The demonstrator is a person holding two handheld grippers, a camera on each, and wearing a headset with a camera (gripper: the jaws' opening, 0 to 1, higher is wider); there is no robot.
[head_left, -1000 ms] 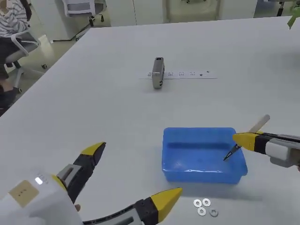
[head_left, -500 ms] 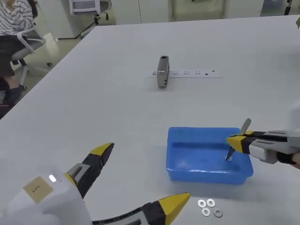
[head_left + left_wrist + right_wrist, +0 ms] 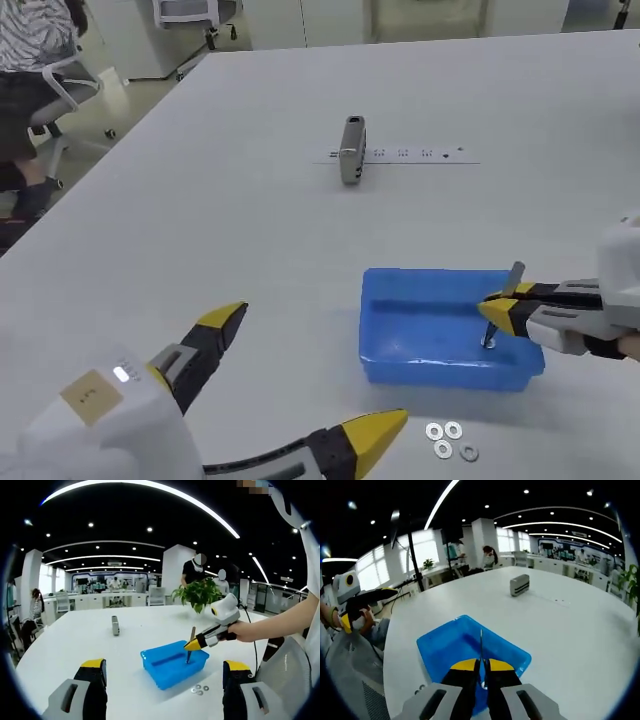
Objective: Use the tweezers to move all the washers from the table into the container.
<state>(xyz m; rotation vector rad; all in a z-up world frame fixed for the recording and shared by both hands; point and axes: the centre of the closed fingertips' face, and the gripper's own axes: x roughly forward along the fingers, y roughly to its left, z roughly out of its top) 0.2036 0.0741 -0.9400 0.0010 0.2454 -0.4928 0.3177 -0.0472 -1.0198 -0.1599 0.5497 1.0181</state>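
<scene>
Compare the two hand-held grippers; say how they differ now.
The left hand-held gripper stands wide open and empty; the right hand-held gripper is shut on the tweezers. The left one is over bare table near the washers; the right one is above the container, tweezers pointing down into it. Both have yellow-tipped black jaws.

1. The left tongs [image 3: 300,375] sit low at the near left of the head view. Their jaws are spread wide apart, with the yellow tips pointing forward.
2. The right tongs [image 3: 495,307] reach in from the right, roughly level. Their jaws are pinched together on the tweezers [image 3: 513,276], which stand nearly upright, tips down.
3. In the left gripper view, a hand [image 3: 244,630] grips the body of the right tongs, and its bare forearm [image 3: 285,622] stretches back to the right.
</scene>
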